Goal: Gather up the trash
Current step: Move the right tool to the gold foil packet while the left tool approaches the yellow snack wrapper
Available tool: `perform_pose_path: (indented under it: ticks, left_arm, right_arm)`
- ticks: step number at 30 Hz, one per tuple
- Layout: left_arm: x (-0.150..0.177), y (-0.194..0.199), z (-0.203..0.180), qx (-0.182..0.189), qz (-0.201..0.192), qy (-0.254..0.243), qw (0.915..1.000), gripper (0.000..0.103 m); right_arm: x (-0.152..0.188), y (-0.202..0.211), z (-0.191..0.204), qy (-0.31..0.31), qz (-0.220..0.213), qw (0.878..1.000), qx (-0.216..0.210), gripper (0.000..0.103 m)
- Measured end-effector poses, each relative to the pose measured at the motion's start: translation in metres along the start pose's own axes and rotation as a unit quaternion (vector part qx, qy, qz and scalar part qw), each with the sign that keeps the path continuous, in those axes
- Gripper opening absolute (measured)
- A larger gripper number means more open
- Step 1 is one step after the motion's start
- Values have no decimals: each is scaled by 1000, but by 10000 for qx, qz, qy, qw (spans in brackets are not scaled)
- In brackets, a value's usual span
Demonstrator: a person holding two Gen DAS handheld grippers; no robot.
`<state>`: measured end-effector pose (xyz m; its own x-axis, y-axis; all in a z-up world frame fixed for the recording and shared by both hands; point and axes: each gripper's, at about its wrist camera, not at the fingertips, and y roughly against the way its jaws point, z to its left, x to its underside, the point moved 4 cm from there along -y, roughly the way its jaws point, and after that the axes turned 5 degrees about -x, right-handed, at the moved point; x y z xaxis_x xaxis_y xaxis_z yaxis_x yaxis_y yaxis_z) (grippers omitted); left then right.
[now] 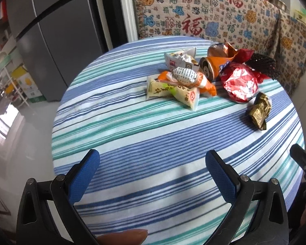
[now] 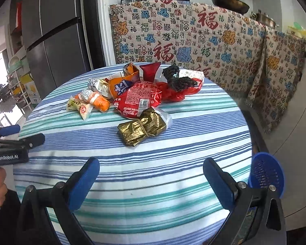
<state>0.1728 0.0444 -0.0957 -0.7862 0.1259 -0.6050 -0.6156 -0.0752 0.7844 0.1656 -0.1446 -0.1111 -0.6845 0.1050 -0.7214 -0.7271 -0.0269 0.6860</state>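
Nearest, both tools hang over the near edge of the round table (image 2: 132, 183) with its striped cloth: the left gripper (image 1: 153, 163) and the right gripper (image 2: 151, 171) each have their blue pads spread wide with nothing between them. A blue mesh basket (image 2: 267, 175) sits low at the right, off the table's edge. Further in, alone, lies a crumpled gold wrapper (image 2: 141, 128), light and springy by the look of it; pinching its bunched middle seems the safest hold. Beyond it is the main heap: a red plastic label (image 2: 138, 100), an orange drink can (image 1: 211, 66) on its side, likely slick and prone to rolling, and soft snack packets (image 1: 173, 89) to the left.
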Motion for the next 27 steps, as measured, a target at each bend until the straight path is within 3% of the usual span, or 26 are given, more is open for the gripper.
perform_pose_path:
  ticks: [6,11,15,18,24,27]
  left_arm:
    - [-25,-41,-4,325,289,-169,9989,103]
    - [-41,-72,-2,292,251,-473,9981,103]
    - [-47,-88,-5,513,325,-496,9969,103]
    - [-49,-92,-9,560,238,-611,9963,103]
    - [-56,-102,-5,775,116,-570,9953,103]
    - [-62,-105,-9,932,61,-973,9909,103]
  right_arm:
    - [-28,-63,7,-682,358,9970,-19,103]
    - [-30,-101,9,-624,799,9947,164,103]
    - [-25,-106,-6,-376,884,9939,549,103]
    - [-25,-105,-22,-285,888,9938,608,103]
    - [-28,-107,-33,-104,887,9951,432,103]
    - [-31,-109,-36,-111,890,9950,430,103]
